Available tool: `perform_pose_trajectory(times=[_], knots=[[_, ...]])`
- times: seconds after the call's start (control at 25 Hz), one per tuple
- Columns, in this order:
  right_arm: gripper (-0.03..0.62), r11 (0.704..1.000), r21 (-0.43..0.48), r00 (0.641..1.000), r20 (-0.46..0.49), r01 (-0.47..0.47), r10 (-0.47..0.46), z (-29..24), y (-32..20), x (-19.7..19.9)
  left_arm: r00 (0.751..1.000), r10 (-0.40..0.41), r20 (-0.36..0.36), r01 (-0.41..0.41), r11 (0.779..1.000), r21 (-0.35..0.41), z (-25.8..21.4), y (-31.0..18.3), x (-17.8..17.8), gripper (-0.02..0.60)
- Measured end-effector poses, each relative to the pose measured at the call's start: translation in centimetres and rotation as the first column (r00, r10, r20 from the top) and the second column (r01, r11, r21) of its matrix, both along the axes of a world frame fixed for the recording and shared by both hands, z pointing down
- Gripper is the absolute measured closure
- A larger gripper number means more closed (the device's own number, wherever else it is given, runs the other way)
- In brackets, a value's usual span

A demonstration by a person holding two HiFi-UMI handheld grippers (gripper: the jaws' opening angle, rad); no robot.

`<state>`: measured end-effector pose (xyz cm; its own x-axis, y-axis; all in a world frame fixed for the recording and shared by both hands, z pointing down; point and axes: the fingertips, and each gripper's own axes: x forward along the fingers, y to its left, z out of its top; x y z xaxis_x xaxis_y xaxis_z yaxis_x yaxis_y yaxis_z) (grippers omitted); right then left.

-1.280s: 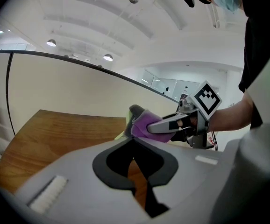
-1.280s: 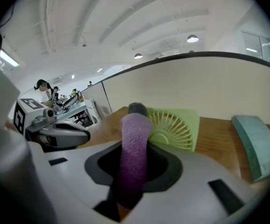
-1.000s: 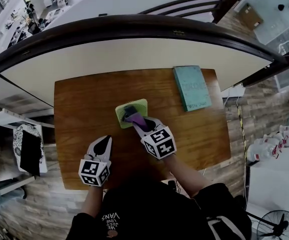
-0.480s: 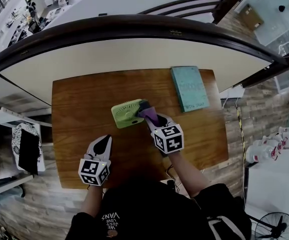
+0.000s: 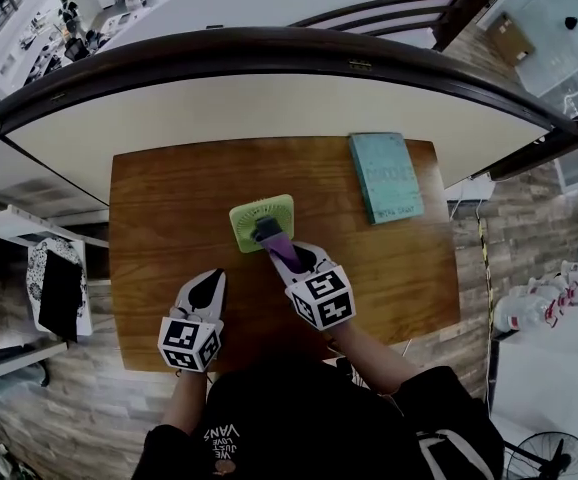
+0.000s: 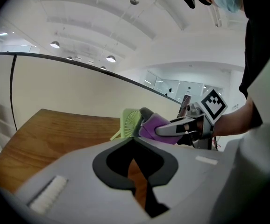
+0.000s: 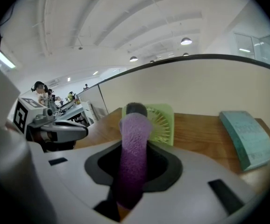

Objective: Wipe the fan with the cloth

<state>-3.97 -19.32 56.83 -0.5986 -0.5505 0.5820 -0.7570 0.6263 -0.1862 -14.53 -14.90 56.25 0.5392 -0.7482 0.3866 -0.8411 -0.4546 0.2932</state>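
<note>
A small light-green fan [image 5: 262,221] stands on the wooden table [image 5: 169,218]; it also shows as a green grille [image 7: 160,123] and edge-on [image 6: 131,123]. My right gripper [image 5: 277,245] is shut on a purple cloth [image 5: 281,249] with a grey end, and that end presses against the fan's face [image 7: 135,110]. The cloth [image 7: 133,157] runs up between the jaws. My left gripper [image 5: 205,288] hovers over the table's near edge, left of the fan, shut and holding nothing [image 6: 136,158].
A teal book [image 5: 385,176] lies on the table's far right; it is also in the right gripper view [image 7: 248,137]. A curved white counter with a dark rail [image 5: 269,53] runs behind the table. A shelf unit [image 5: 29,268] stands to the left.
The right gripper with the cloth has swept left from the fan's right edge back onto its face. The fan has turned back to square. The left gripper has stayed put.
</note>
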Motion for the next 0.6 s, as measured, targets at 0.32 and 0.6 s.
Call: perform_pose_trajectory(times=[0.32,0.6], knots=[[0.496,0.99,-0.05,0.991,0.004,0.134,-0.134,2.9,1.2,-6.0,0.997,-0.067,0.024,0.067,0.998,-0.012,0.0,1.6,-3.2,0.572],[0.496,0.99,-0.058,0.991,-0.033,0.126,-0.128,4.5,0.5,-6.1,0.996,-0.091,0.028,0.091,0.996,-0.015,0.1,2.0,-4.6,0.572]])
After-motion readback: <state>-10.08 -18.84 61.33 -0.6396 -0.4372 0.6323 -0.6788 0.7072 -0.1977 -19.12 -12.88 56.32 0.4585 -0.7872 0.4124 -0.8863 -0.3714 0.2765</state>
